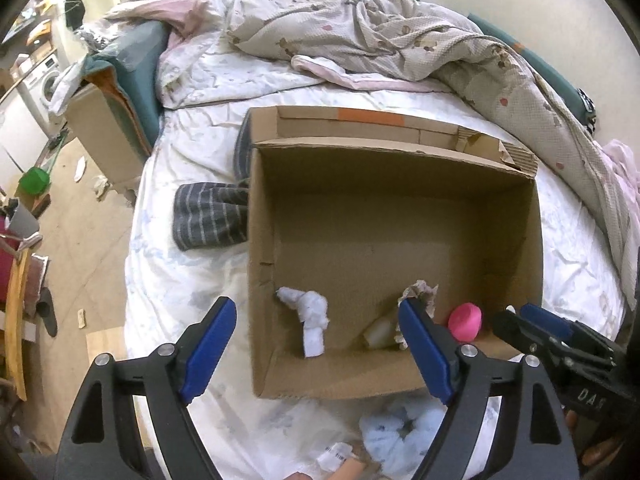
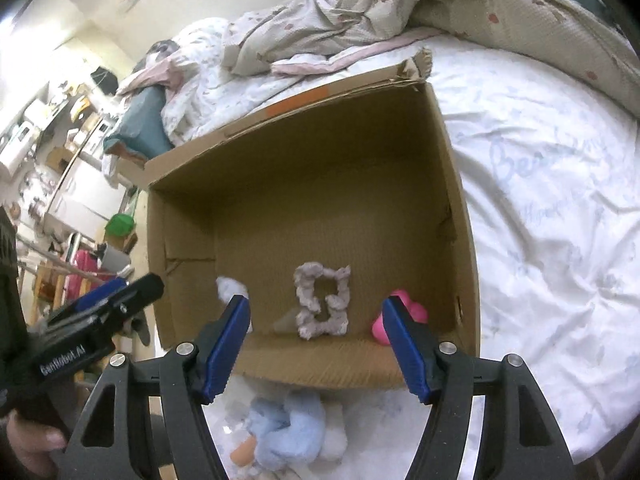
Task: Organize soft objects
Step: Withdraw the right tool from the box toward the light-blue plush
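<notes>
Scrunchie of fluffy blue (image 2: 288, 428) is lying on the bed (image 2: 540, 200) just outside the cardboard box (image 2: 460, 208) near wall, sitting below both released, empty claws, with the right claw (image 2: 316, 344) hanging nearer than the left claw (image 1: 316, 356).

Soft indoor light, strong fisheye warp w/ dark corners, slight blur at edges
</notes>
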The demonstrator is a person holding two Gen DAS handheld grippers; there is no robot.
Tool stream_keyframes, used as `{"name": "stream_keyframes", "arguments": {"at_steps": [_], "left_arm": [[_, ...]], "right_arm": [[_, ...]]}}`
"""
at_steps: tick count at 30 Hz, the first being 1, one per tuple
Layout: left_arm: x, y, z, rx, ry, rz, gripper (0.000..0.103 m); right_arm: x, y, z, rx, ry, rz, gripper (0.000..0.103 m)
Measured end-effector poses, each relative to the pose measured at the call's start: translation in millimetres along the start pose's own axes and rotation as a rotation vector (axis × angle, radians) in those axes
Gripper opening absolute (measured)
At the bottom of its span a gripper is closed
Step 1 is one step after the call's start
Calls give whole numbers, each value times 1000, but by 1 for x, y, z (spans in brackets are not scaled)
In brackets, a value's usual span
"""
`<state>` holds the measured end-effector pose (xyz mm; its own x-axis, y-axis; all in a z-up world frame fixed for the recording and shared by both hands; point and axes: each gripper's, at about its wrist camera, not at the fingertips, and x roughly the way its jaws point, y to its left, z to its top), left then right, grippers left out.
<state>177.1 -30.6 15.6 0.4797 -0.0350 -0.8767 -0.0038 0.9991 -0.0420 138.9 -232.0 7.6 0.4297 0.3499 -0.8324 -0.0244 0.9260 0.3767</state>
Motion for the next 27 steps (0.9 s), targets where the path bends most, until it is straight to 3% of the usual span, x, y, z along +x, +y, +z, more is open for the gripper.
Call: {"name": "stream_keyframes", "arguments": {"at_steps": [8, 27], "left_arm": [[-14, 11, -19, -12, 4, 19, 82], [-46, 32, -80, -46, -3, 52, 83]], "right_arm": [[-6, 10, -23, -76, 21, -22, 72], [-29, 2, -67, -42, 30, -34, 72]]}}
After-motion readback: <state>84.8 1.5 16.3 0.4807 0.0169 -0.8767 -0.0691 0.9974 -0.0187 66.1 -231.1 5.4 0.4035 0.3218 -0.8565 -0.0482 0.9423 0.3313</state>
